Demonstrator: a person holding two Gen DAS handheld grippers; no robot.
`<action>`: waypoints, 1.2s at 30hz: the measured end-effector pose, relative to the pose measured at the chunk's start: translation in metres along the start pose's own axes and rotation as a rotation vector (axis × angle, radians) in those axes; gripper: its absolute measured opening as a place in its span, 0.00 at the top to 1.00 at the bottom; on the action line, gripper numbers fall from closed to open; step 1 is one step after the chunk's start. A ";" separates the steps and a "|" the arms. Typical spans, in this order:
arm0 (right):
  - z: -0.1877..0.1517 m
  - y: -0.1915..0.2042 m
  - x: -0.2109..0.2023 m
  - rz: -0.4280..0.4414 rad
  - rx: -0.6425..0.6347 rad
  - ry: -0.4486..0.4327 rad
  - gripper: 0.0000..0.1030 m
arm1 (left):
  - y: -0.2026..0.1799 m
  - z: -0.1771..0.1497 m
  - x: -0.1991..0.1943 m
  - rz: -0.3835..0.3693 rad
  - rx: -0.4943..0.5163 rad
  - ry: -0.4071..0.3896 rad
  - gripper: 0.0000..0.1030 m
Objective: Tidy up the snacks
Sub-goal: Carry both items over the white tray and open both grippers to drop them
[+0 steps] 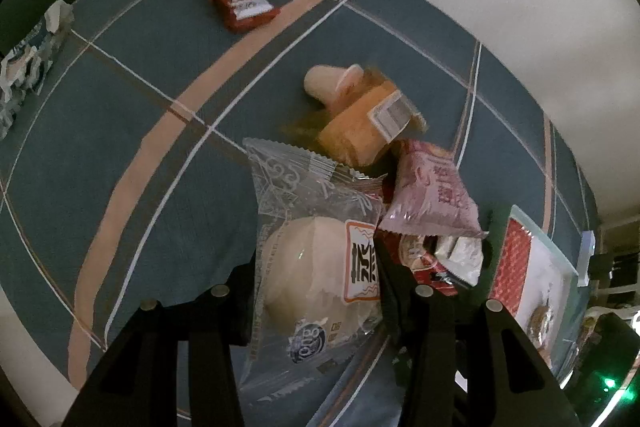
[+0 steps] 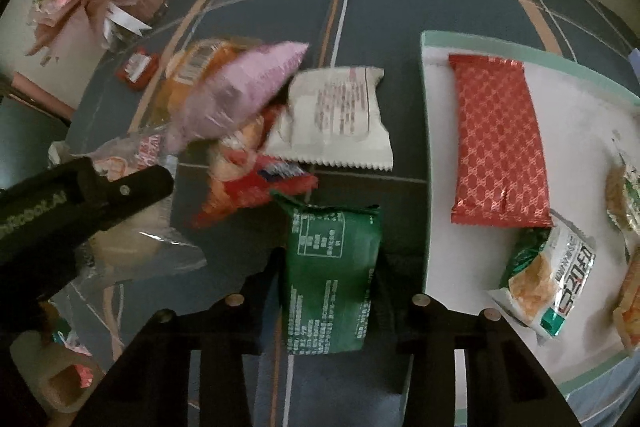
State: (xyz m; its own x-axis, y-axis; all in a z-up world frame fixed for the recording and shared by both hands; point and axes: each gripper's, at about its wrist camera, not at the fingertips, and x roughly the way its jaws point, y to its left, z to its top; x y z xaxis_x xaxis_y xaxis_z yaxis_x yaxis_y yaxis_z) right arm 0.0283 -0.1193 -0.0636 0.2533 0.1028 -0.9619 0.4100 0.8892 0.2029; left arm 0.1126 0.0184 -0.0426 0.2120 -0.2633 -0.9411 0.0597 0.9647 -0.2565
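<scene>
1. Checked blue-green tablecloth (image 2: pixel 376 7) is covering the work surface, crossed by tan and white stripes; a pale wall is lying beyond it.
2. Right gripper (image 2: pixel 330 303) is closing on the green packet (image 2: pixel 332 279); both fingers are flanking its sides and appear to be pressing it. No earlier view is confirming the pinch, so this is a judgement.
3. Green packet is lying with its long axis running from 12 to 6 o'clock in the right wrist view, in line with the fingers, its far end pointing toward the loose pile.
4. White tray (image 2: pixel 432 115) is sitting from 1 to 4 o'clock of that packet, just beside it, already holding a red patterned bar (image 2: pixel 498 139) and other wrapped snacks.
5. Left gripper (image 1: pixel 316 291) is clenching a clear-wrapped bun (image 1: pixel 312 267), wrapper end pointing to 12 o'clock.
6. Pile of pink packet (image 2: pixel 240 91), white sachet (image 2: pixel 336 115) and red packet (image 2: pixel 248 187) is resting at 11 o'clock of the green packet.
7. Judgement: the right hand is nearer the tray; the coming move is likely a short carry toward 2 o'clock.
</scene>
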 end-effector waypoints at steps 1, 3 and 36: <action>0.001 -0.002 -0.006 0.008 0.000 -0.007 0.58 | 0.000 0.000 -0.002 -0.002 0.001 -0.006 0.52; 0.003 -0.001 -0.015 0.020 0.005 -0.025 0.59 | -0.001 0.000 -0.007 -0.008 -0.001 -0.018 0.52; -0.009 -0.237 -0.110 -0.185 0.457 -0.230 0.58 | -0.215 -0.102 -0.005 -0.184 0.505 -0.027 0.52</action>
State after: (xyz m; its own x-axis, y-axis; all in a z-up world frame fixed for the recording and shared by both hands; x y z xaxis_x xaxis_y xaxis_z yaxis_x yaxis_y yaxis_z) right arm -0.1049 -0.3367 -0.0073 0.3044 -0.1828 -0.9348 0.7924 0.5933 0.1420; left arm -0.0004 -0.1880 -0.0055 0.1788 -0.4347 -0.8827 0.5582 0.7836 -0.2728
